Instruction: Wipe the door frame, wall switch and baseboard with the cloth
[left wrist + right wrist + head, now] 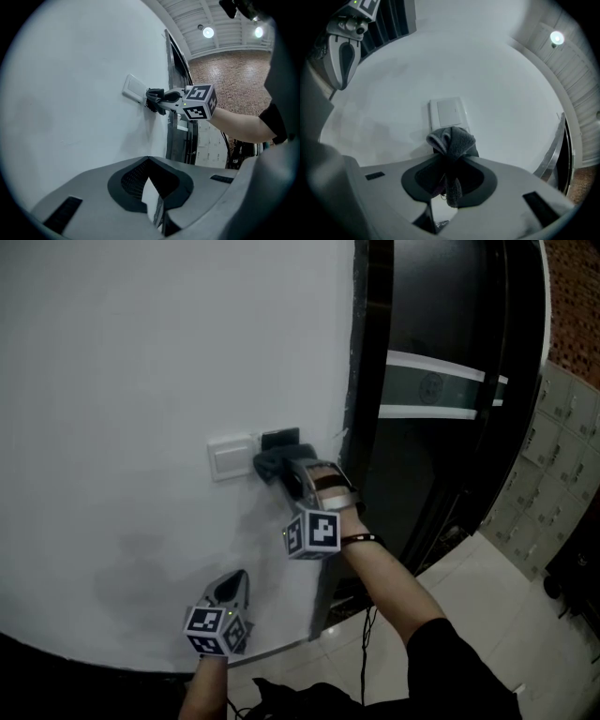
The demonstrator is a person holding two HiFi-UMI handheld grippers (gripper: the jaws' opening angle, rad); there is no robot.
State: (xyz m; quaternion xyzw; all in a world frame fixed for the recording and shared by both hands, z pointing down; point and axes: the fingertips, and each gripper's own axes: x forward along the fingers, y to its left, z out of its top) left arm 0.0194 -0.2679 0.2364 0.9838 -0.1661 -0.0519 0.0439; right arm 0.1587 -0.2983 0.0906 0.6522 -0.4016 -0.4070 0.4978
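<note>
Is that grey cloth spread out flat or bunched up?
Bunched up: the cloth is pinched into a wad between the right gripper's jaws, by the wall switch.

cloth (pixel 452 140) – grey, bunched, at wht switch (pixel 449 111) edge | frame (pixel 370 381) – blk

White wall (pixel 141 352), pale floor tiles (pixel 487 577), grey lockers (pixel 558 427), brick wall (pixel 220 79), ceiling lamps (pixel 208 32).

Cloth (pixel 274 464) against wall switch (pixel 231 457), left of door frame (pixel 364 409).
</note>
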